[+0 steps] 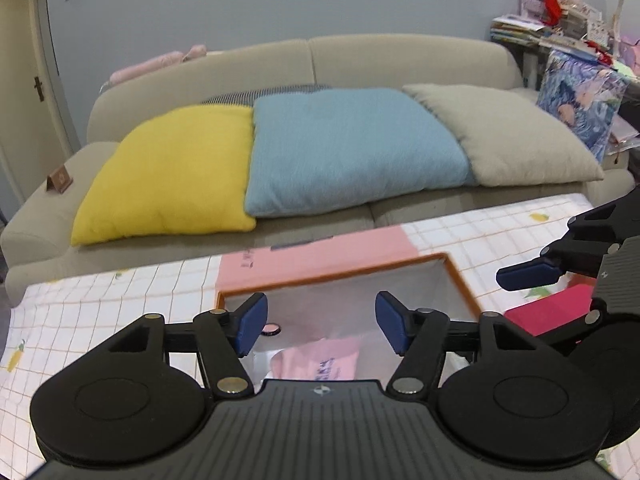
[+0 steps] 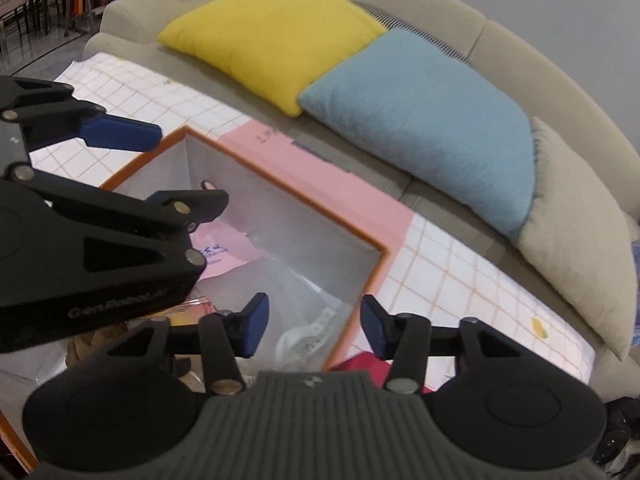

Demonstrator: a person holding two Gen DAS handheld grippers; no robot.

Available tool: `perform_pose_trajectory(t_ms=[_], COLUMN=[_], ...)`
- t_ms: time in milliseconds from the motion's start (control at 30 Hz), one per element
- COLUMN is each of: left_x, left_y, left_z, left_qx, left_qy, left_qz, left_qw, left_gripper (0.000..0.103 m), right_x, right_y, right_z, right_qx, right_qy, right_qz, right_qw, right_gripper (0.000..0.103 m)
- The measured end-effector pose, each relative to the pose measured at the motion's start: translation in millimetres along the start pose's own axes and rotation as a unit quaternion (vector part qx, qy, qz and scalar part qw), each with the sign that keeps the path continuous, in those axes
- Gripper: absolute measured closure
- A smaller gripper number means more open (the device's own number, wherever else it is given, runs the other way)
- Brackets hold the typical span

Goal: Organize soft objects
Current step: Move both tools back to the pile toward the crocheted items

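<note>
Though perhaps blurred, both grippers point(image 2: 314, 330) apart.

- "GenRobot.AI" stands in raised letters on the black side of the left gripper point(image 2: 120, 132), seen from the right wrist
- Blue print on the pink bag point(image 1: 320, 364) in the box is too small to read

Sofa point(image 1: 360, 56): beige. Cushions: yellow point(image 1: 176, 172), blue point(image 1: 352, 148), grey-beige point(image 1: 516, 132). Counter cloth point(image 1: 100, 304): white w/ orange grid, lemon print, pink patch. Box point(image 1: 460, 280): orange rim, white lining. Claw pads point(image 1: 252, 324): blue; bodies black.
</note>
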State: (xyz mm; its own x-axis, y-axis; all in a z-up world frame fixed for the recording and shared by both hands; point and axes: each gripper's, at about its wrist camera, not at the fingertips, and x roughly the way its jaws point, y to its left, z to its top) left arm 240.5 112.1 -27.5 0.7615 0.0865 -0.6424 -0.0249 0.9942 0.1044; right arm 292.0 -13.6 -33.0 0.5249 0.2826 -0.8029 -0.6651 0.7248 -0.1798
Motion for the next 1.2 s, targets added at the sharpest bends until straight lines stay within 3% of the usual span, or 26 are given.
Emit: perform_pose_trajectory(t_ms=[200, 400, 533, 767, 867, 967, 1033, 1200], left_x=[-29, -64, -85, -111, -116, -112, -108, -98], left_y=[-19, -38, -54, -87, -106, -126, -138, -164], left_z=[2, -8, -17, -38, -50, -61, -66, -77], left_qx=[0.013, 0.007, -0.003, -0.014, -0.006, 0.008, 0.017, 0.044], left_qy=[-0.027, -0.055, -0.072, -0.083, -0.077, -0.06, -0.041, -0.009], left_qz=[-0.003, -0.036, -0.071, -0.114, -0.131, -0.148, -0.16, -0.195], left_qw=[0.9995, 0.9978, 0.9949, 0.9899, 0.9883, 0.9872, 0.9861, 0.9797], left_gripper=[0.029, 0.029, 0.029, 0.032, 0.04, 0.054, 0.069, 0.081], right_x=[-40, -83, -107, -137, -145, -148, -147, -143], right_y=[-8, -17, -24, -40, -47, -54, -60, -81], right_z=[-22, -59, -93, -163, -192, -219, -233, -266], right_qx=[0.025, 0.067, 0.11, 0.184, 0.207, 0.221, 0.229, 0.278], right_qy=[-0.03, -0.073, -0.103, -0.138, -0.143, -0.141, -0.13, -0.09], right_qz=[-0.006, -0.01, -0.024, -0.085, -0.112, -0.14, -0.152, -0.161], right_qw=[0.999, 0.995, 0.988, 0.969, 0.961, 0.955, 0.953, 0.943], right_gripper=[0.043, 0.039, 0.033, 0.025, 0.021, 0.018, 0.017, 0.017])
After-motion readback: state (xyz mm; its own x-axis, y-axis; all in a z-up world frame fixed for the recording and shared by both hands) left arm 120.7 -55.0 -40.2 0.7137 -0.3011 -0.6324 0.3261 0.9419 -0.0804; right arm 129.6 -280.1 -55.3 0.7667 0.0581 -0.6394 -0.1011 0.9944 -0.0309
